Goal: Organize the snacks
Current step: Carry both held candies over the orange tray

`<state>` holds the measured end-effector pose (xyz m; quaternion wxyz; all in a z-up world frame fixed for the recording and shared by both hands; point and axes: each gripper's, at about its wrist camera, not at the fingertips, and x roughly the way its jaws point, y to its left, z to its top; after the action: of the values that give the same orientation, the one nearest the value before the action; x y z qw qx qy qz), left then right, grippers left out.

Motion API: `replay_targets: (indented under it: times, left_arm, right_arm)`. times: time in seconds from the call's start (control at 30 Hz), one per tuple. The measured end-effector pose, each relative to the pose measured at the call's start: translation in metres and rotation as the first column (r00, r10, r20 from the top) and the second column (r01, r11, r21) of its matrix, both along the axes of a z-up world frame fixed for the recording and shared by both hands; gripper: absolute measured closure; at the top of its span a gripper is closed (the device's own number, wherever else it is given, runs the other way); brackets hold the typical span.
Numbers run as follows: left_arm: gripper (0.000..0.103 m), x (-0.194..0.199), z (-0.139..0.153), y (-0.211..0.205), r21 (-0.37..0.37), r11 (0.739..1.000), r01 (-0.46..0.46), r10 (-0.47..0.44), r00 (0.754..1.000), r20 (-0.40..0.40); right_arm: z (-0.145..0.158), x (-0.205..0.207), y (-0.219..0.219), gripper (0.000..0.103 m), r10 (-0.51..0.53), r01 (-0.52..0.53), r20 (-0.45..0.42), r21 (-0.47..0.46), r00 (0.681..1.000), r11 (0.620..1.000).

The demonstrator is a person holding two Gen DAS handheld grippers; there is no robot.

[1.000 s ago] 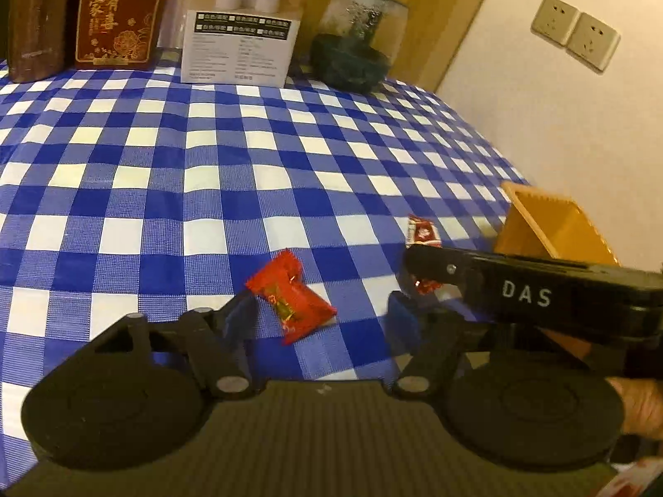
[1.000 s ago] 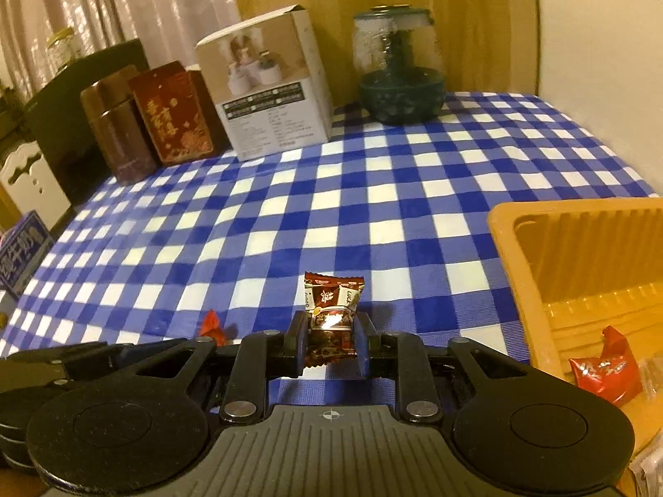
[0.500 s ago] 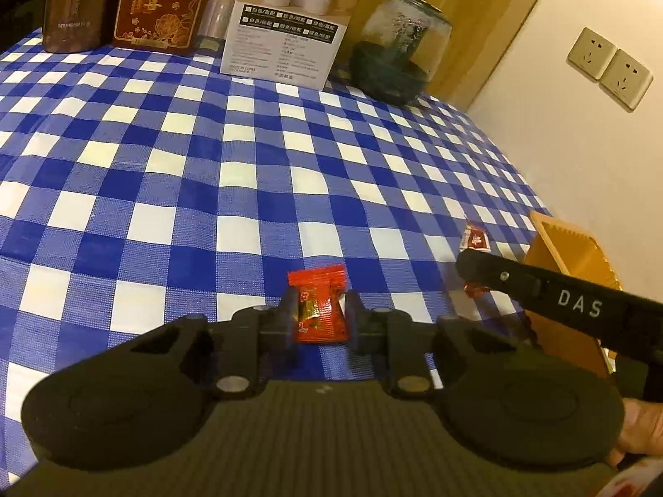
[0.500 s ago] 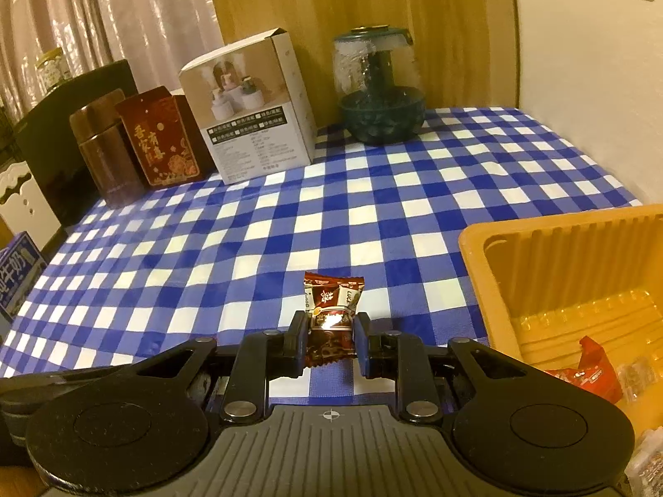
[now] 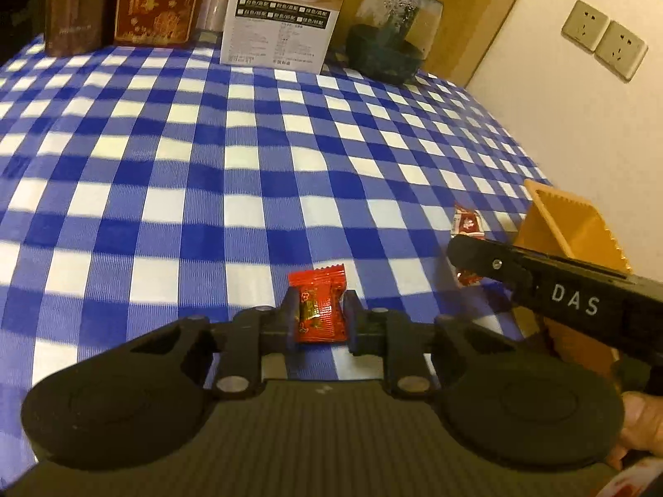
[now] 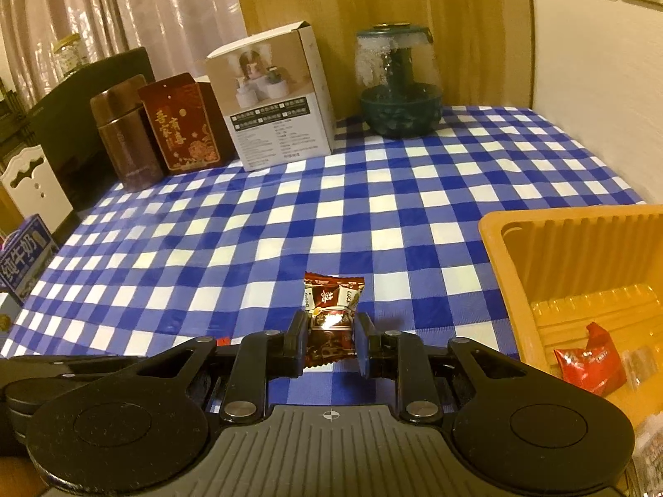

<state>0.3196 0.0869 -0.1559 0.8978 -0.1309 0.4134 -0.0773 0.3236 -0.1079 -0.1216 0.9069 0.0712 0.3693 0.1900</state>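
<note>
Blue-and-white checked cloth (image 5: 248, 174) covers the whole surface.

Left tool (image 5: 318, 318): jaws have just closed and now clamp a red-wrapped candy (image 5: 318, 308) at its middle, the wrapper's crimped top edge standing above the fingertips. Whether its lower edge touches the cloth cannot be told.

Right tool (image 6: 330, 341): jaws closed on a dark brown-and-white wrapped candy (image 6: 333, 304), gripped at its lower half, the upper half sticking up clear of the pads. In the left wrist view this tool's black body, lettered "DAS", crosses the right side, with a hand (image 5: 640, 426) behind it at the lower right edge.

Orange plastic tray (image 6: 580, 256): sits at the right side of the surface, near the wall, ribbed inside. One red snack packet (image 6: 590, 362) lies in it, beside some clear wrapped pieces that are too faint to identify.

Far edge of the surface, left to right: brown cylindrical tin (image 6: 124, 132), red box with gold characters (image 6: 182, 124), white carton with a product photo (image 6: 277, 99), glass jar with a dark green base (image 6: 398, 87). All upright, close in a row.

Blue-and-white milk carton (image 6: 25, 256): off the left edge of the surface.

Wall sockets (image 5: 603, 39): two, on the pale wall at right.
</note>
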Motion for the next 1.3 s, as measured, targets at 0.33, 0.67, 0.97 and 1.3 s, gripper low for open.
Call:
replay_targets:
  times: [0.33,0.67,0.97,1.3]
  left_arm:
    - [0.084,-0.029,0.016,-0.008,0.066,0.998,0.024,-0.026,1.000,0.016]
    - [0.084,-0.069,0.040,-0.017,0.069,0.997,0.036,-0.040,0.997,0.066]
    - [0.084,-0.107,0.051,-0.042,0.124,0.986,0.108,-0.121,0.987,0.105]
    - [0.084,-0.150,0.052,-0.078,0.139,0.977,0.159,-0.176,0.977,0.123]
  right_arm:
    - [0.011,-0.041,-0.006,0.079,-0.002,0.002,0.002,-0.009,1.000,1.000]
    - [0.019,-0.096,-0.017,0.079,-0.019,0.019,0.012,-0.024,1.000,1.000]
    - [0.020,-0.144,-0.038,0.079,-0.049,0.049,0.001,-0.032,0.999,0.998]
    - [0.022,-0.198,-0.069,0.079,-0.059,0.060,0.009,-0.043,0.998,0.997]
